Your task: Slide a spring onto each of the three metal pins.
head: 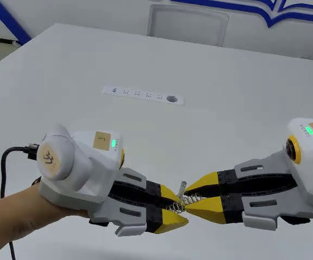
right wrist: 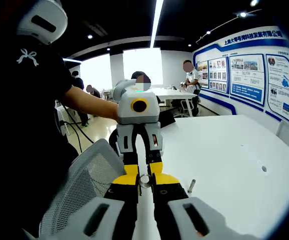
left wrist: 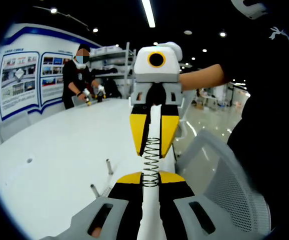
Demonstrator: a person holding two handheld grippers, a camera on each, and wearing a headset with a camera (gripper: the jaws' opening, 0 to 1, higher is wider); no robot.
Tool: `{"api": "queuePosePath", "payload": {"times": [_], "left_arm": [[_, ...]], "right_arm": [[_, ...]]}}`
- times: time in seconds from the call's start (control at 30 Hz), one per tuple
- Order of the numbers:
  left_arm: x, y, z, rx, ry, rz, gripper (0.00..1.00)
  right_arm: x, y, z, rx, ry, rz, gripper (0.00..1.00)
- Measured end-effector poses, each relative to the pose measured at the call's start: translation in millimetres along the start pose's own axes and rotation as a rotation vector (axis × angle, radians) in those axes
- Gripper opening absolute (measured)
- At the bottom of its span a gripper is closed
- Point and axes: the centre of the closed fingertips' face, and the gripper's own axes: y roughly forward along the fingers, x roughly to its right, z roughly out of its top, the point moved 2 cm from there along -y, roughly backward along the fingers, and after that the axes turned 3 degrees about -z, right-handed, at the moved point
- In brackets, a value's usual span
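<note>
Left gripper [head: 173, 210] is pinching one end of the spring [head: 183, 203] and right gripper [head: 193, 200] is pinching the other, tips meeting over the table [head: 210, 108]. Head view is showing one pin [head: 182, 187] standing just behind the spring. Left gripper view is showing two pins [left wrist: 109, 166] upright and the spring lengthwise. Right gripper view is showing it end-on as a ring.

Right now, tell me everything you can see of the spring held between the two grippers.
The spring is a thin coil of bare silvery wire with open turns. It spans the gap between the grippers, one end pinched in the left gripper, the other in the right gripper. In the right gripper view its end reads as a small ring. It is on no pin yet: a metal pin stands on the table close behind, seemingly apart.
</note>
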Motion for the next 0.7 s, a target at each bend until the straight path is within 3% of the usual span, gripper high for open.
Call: {"api": "queuePosePath", "payload": {"times": [0.23,0.33,0.57,0.7], "left_arm": [[-1.4,0.3,-2.9,-0.012,0.006,0.011,0.1],[-1.3,1.8,-0.8,-0.003,0.008,0.014,0.1],[-4.6,4.4,3.3,0.013,0.004,0.028,0.1],[-7.2,4.5,3.6,0.02,0.008,0.049,0.1]], "right_arm": [[0.1,6.1,2.4,0.012,0.008,-0.002,0.11],[1.0,7.6,7.1,0.043,0.025,-0.007,0.11],[4.9,8.1,11.7,0.059,0.044,-0.021,0.11],[6.1,9.5,13.2,0.051,0.009,-0.045,0.1]]}}
